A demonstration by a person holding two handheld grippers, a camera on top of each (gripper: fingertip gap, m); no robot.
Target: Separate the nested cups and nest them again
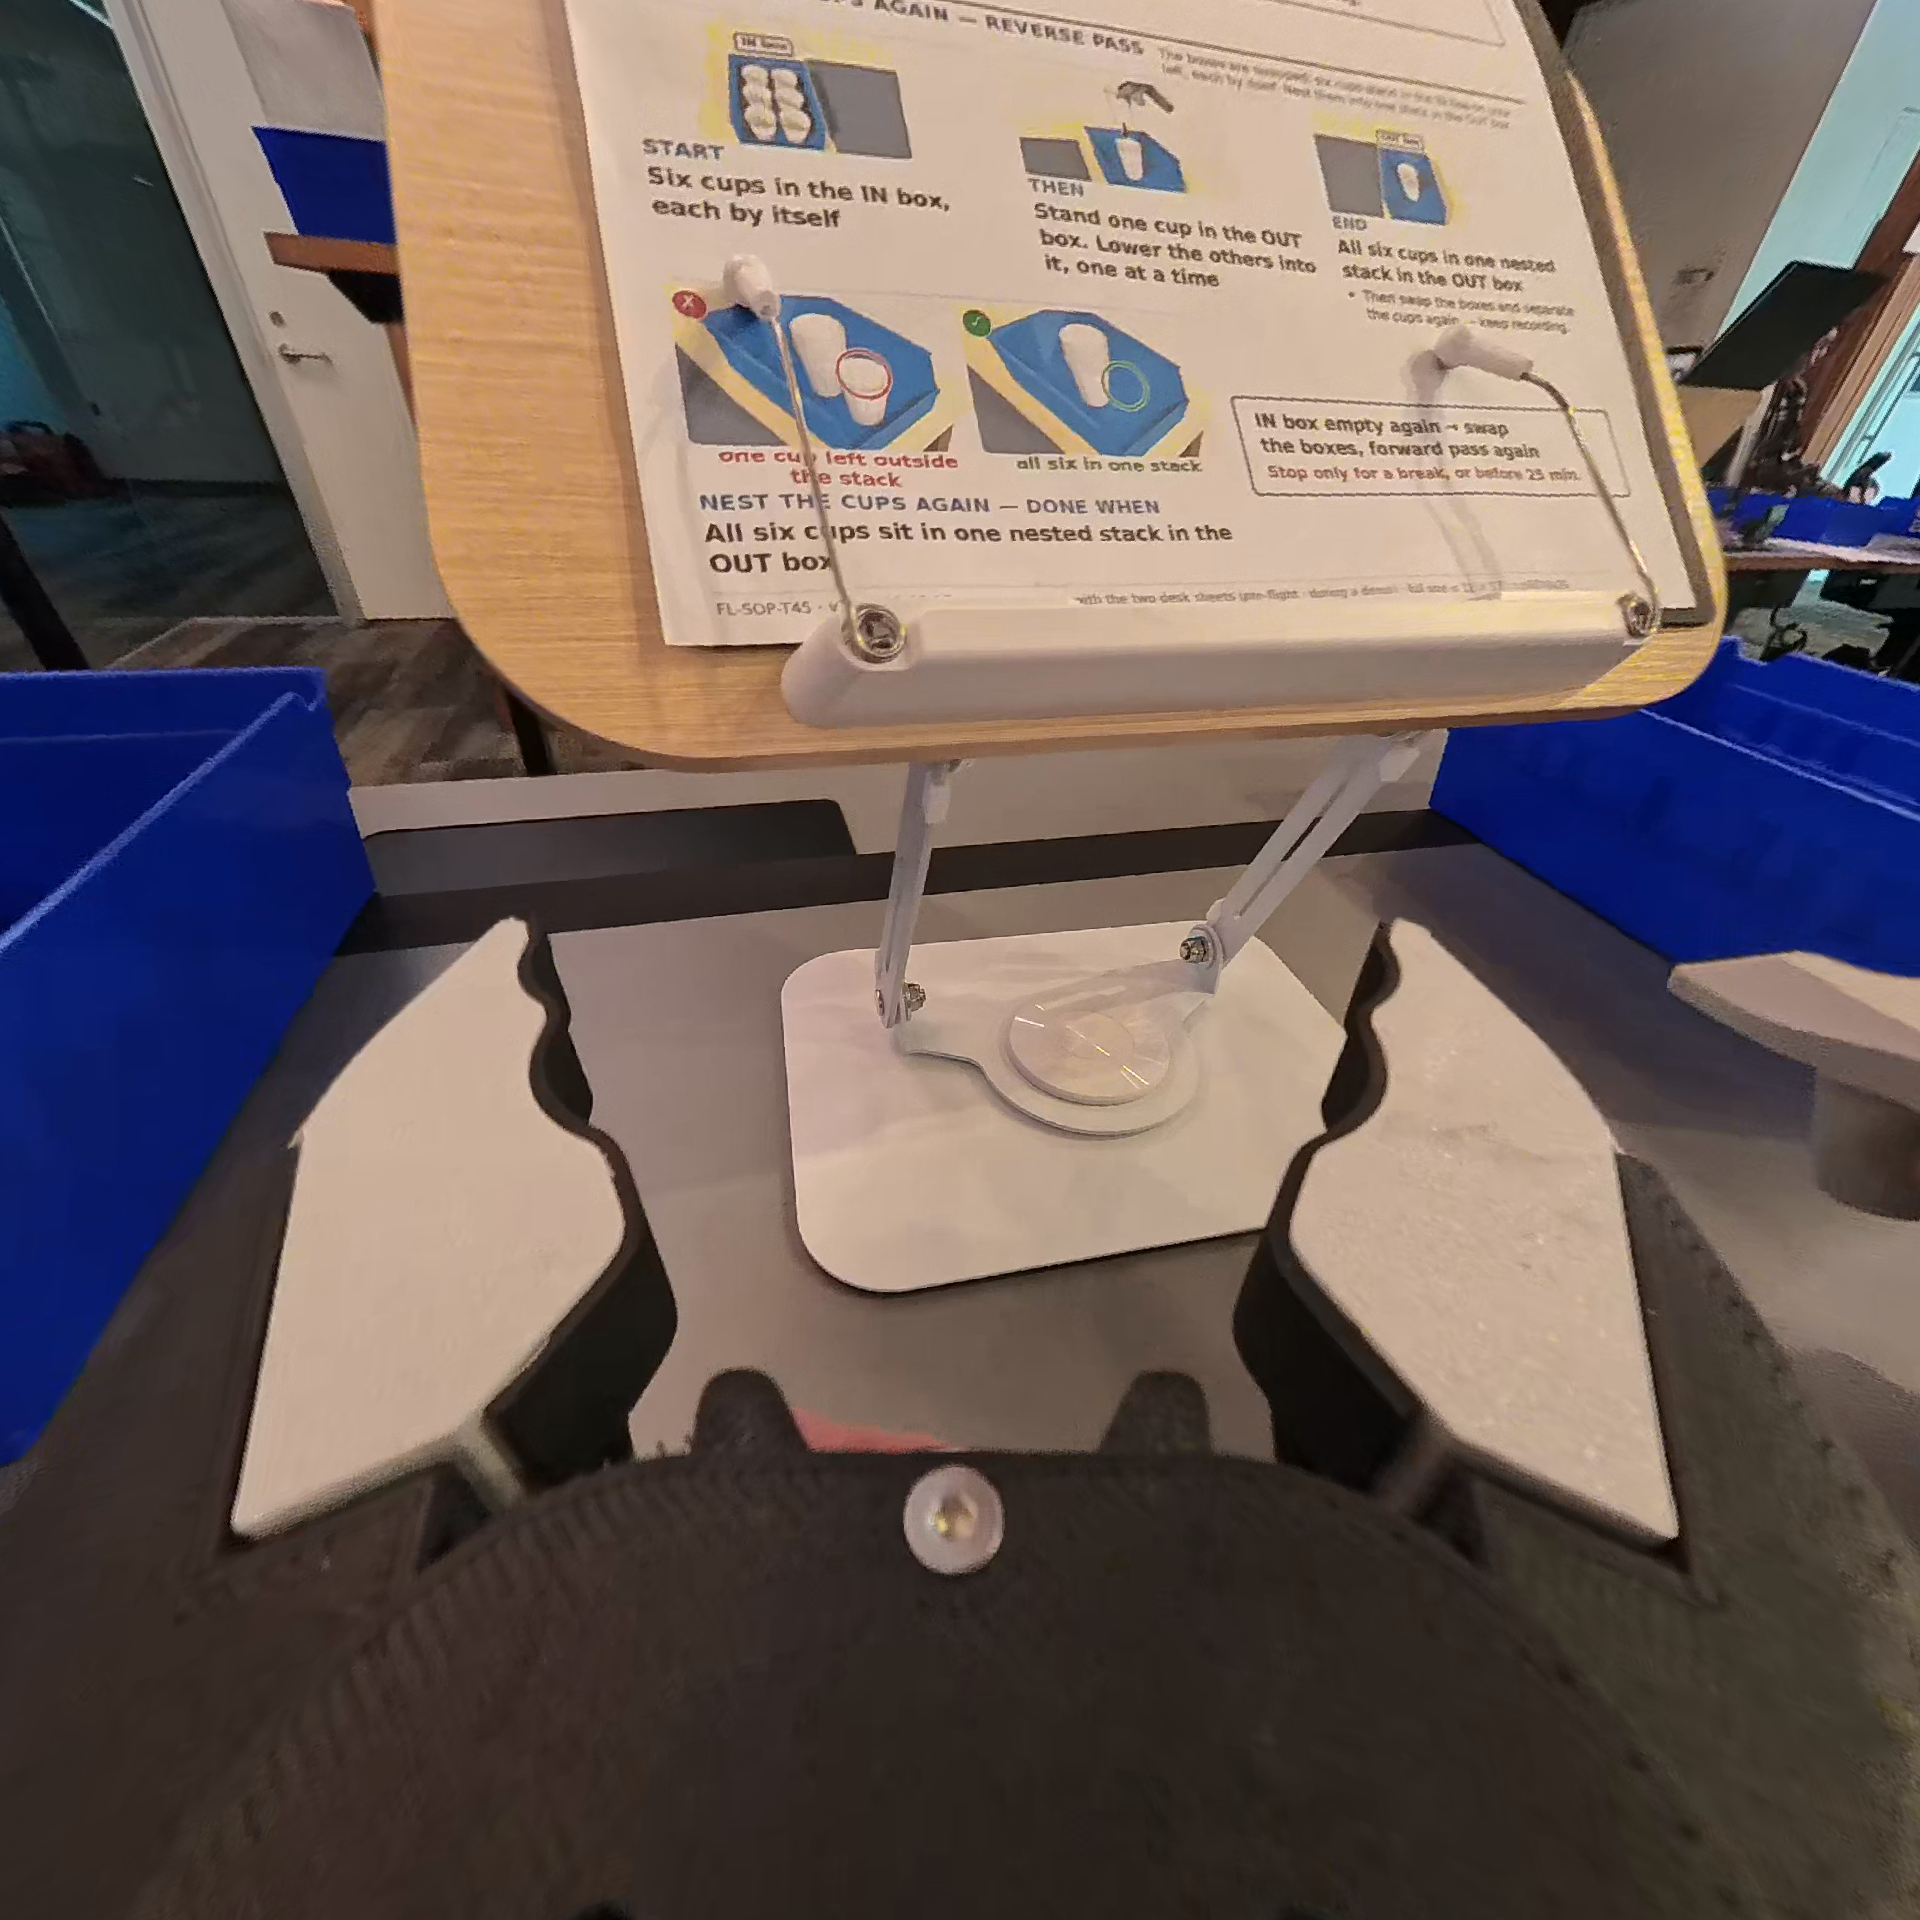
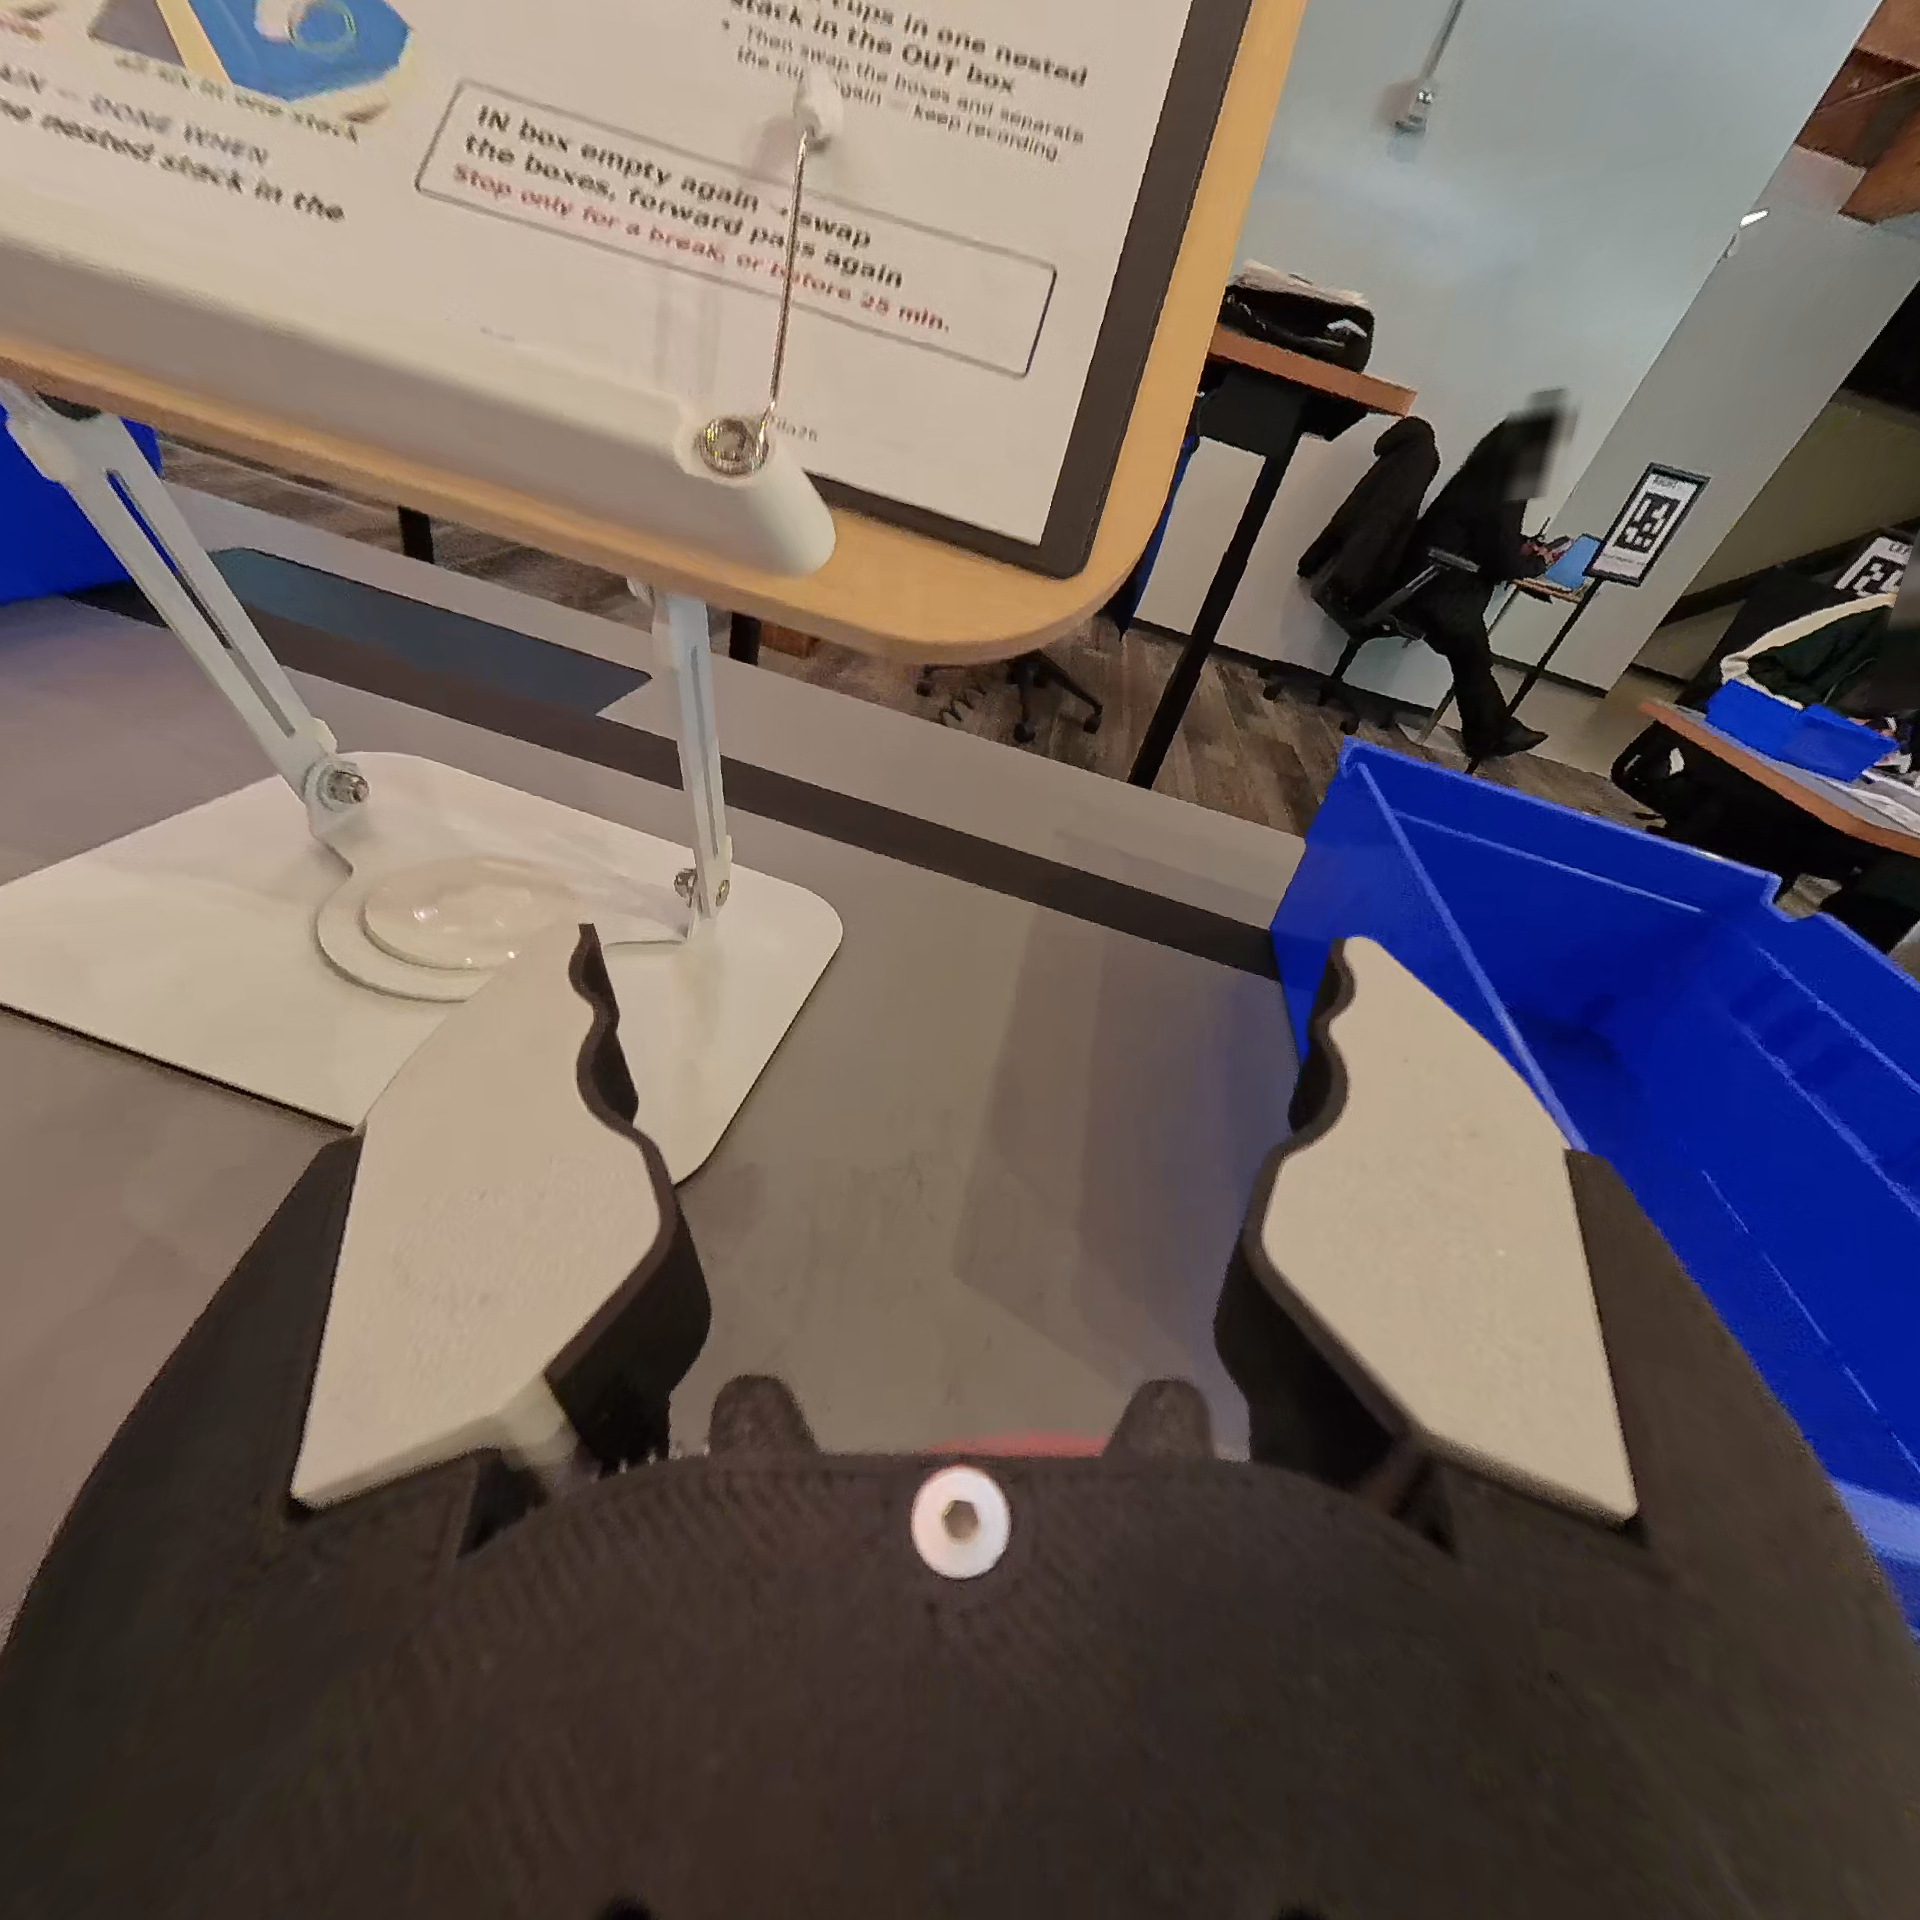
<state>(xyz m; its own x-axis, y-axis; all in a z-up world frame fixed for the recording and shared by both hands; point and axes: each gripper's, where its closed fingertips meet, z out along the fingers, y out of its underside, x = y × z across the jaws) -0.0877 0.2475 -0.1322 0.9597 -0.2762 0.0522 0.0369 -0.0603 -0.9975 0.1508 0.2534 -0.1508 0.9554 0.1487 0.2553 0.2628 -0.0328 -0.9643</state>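
No cups show in either view. My left gripper is open with nothing between its fingers, above the dark table facing the white base of a sheet stand. A blue box stands to its left and another blue box to its right. My right gripper is open with nothing between its fingers, over the dark table. A blue box lies at its right finger, and what shows of its inside holds no cups. The right gripper's finger shows at the right edge of the left wrist view.
A wooden board on a white stand carries a printed instruction sheet and overhangs the middle of the table; it also shows in the right wrist view. A person sits at a desk far behind, by chairs and tables.
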